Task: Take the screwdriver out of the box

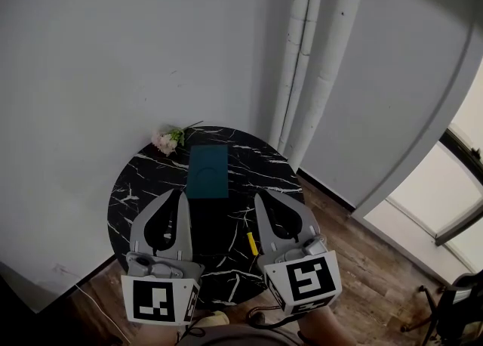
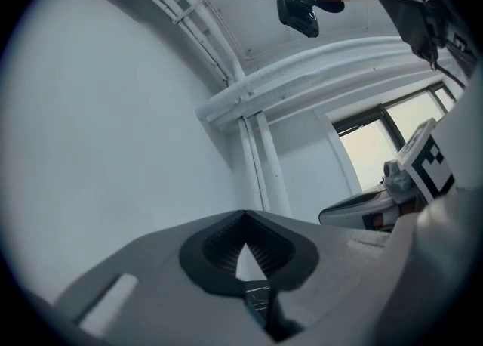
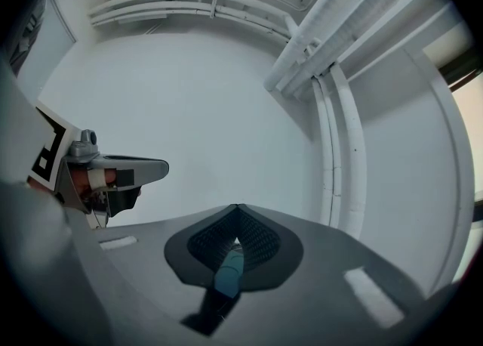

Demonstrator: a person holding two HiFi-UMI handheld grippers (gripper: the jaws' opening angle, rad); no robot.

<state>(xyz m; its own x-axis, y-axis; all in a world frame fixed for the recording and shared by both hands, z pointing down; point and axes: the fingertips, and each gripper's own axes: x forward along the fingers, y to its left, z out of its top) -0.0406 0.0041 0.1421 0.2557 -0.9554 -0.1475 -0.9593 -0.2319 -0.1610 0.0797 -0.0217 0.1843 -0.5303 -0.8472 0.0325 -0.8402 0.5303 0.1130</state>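
Note:
A shut dark teal box [image 1: 207,171] lies in the middle of a round black marble table [image 1: 136,193]. On the table beside my right gripper lies a small yellow-handled tool [image 1: 252,243], which looks like the screwdriver. My left gripper [image 1: 181,193] and right gripper [image 1: 258,196] hover side by side over the table's near half, both pointing at the wall. Each is shut with nothing held. In the left gripper view the left gripper [image 2: 243,214] has its tips touching. In the right gripper view the right gripper [image 3: 238,208] is the same, and the teal box [image 3: 229,273] shows below the pads.
A small bunch of pink flowers [image 1: 167,139] lies at the table's far left edge against the white wall. White pipes [image 1: 302,57] run up the wall behind the table. Wooden floor [image 1: 377,261] lies to the right, and a black stand [image 1: 445,307] is at far right.

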